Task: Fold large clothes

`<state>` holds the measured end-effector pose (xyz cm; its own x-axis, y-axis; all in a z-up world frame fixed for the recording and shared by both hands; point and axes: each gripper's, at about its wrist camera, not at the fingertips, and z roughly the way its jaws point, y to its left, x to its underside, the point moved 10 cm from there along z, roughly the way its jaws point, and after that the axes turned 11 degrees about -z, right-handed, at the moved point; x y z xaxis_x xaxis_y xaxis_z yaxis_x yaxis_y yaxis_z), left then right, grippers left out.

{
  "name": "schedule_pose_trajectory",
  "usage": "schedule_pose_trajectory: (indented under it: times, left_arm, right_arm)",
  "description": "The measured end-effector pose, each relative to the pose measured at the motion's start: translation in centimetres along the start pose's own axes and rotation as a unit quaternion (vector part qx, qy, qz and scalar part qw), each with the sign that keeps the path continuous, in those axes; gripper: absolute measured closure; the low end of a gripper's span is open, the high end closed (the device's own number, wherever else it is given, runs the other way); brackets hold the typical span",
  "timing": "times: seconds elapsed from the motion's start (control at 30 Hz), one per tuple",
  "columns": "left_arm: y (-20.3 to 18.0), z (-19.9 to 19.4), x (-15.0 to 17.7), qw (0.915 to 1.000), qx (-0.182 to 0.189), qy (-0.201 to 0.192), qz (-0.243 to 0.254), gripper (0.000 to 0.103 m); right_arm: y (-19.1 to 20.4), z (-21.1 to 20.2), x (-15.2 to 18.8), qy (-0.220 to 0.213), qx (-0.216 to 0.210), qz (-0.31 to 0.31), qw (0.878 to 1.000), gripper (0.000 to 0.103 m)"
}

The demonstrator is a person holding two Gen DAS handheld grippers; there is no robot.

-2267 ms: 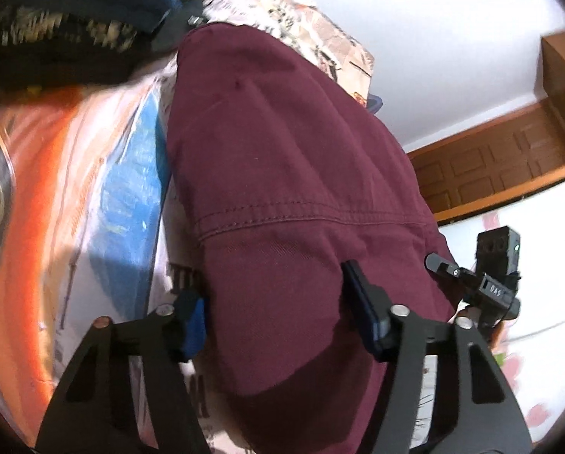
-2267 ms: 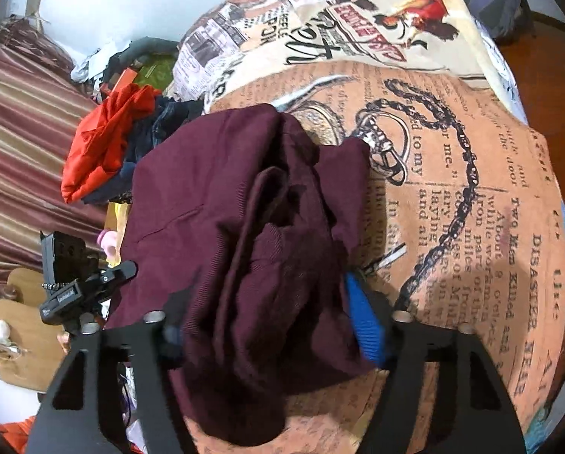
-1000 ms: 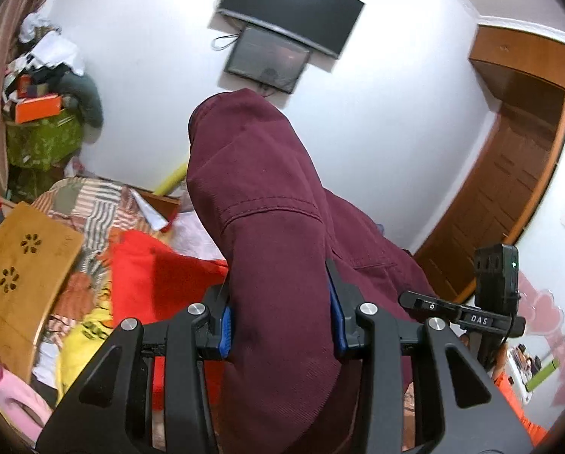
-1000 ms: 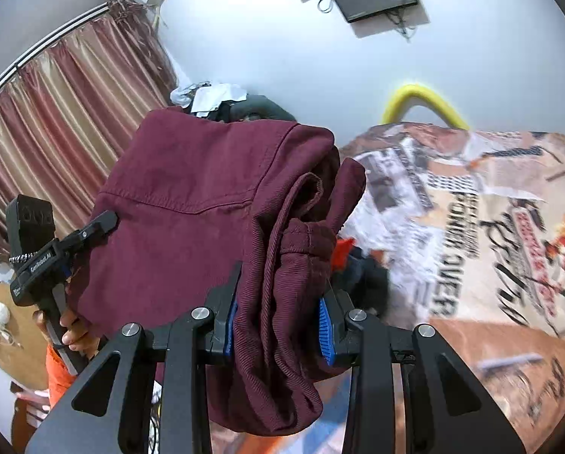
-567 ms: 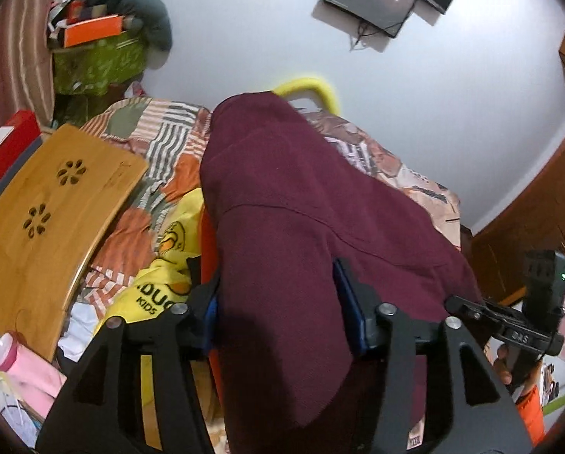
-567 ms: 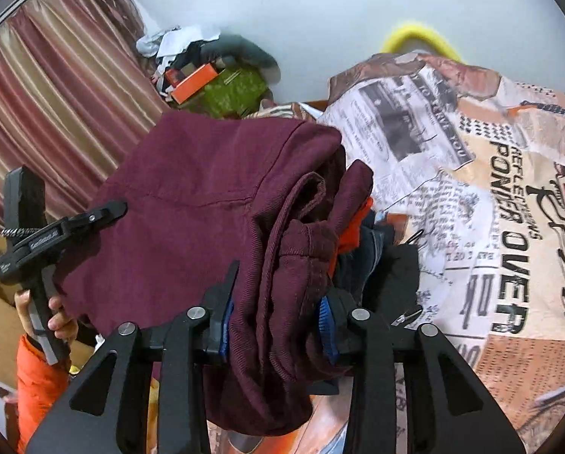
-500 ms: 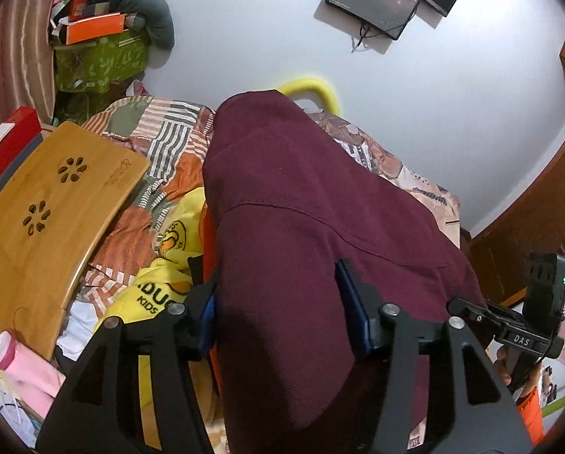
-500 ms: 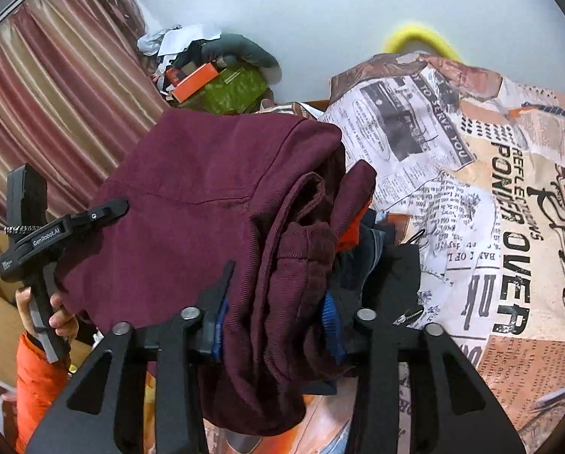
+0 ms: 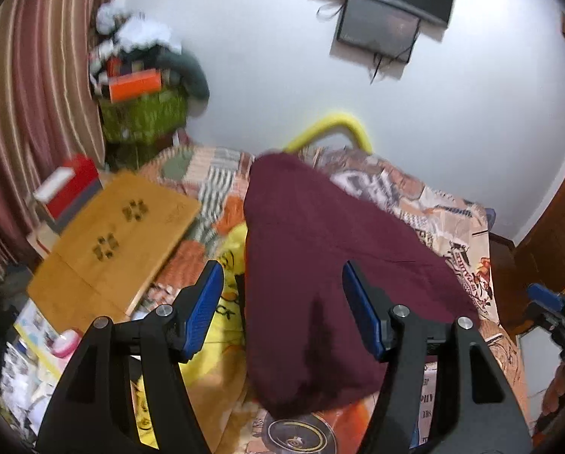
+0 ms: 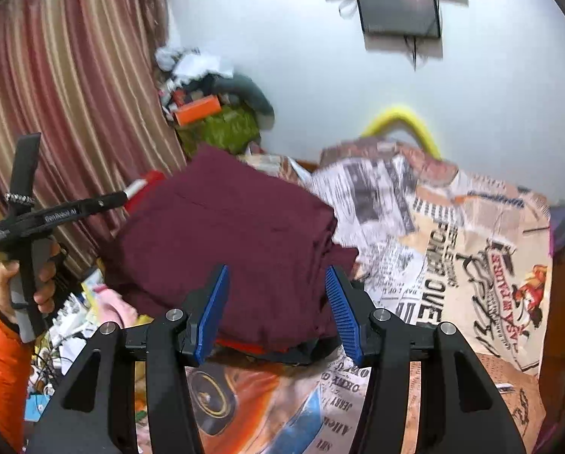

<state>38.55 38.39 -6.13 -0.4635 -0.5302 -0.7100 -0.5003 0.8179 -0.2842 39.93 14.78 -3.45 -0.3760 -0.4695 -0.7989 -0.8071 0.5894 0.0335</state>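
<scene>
Maroon garment (image 9: 320,272), folded into a thick bundle, now lies free on the bed just ahead of both tools; half a second ago each tool clamped an end of it. The left gripper (image 9: 282,302) has just been opening, and its blue pads stand clear of the cloth, which sits between and beyond them. The right gripper (image 10: 278,310) has likewise just been opening, with the bundle's near edge between its spread pads, untouched. I judge the fold done and the piece set down on a stack: red and dark cloth (image 10: 244,344) shows under it.

Left of the left tool lies a yellow printed garment (image 9: 222,344), then a wooden lap table (image 9: 112,249). Beyond the bundle spreads the newsprint bedcover (image 10: 452,249); farther back stand a cluttered green basket (image 9: 142,117), striped curtains (image 10: 74,94) and a wall screen (image 9: 381,3). Nothing blocks either tool's withdrawal.
</scene>
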Motion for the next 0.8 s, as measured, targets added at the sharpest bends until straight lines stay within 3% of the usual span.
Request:
schedule_pose_trajectory:
  times: [0.1,0.23,0.4,0.6,0.8]
  left_arm:
    - [-2.1,-5.8,0.2,0.9979,0.002,-0.055,0.034,0.039]
    - [-5.5,-13.4,1.4,0.9909,0.039,-0.113,0.061,0.039]
    - [-9.2,-22.3,4.2,0.9749,0.077,-0.189,0.09,0.039]
    - [-10.8,-29.6,8.4,0.9547,0.096,-0.263,0.1,0.039]
    - [-10.1,-32.0,12.7,0.9474,0.088,-0.293,0.093,0.039]
  right_arm:
    - [1.5,-4.1,-1.5,-0.044,0.008,-0.015,0.999,0.054]
    - [3.7,-9.6,-2.8,-0.107,0.008,-0.026,0.994,0.054]
    - [6.1,-16.0,-3.1,-0.178,0.031,-0.037,0.983,0.054]
    - [9.1,-21.0,-1.7,-0.233,0.055,-0.053,0.969,0.054]
    - [9.9,-22.2,0.6,-0.253,0.075,-0.047,0.964,0.054]
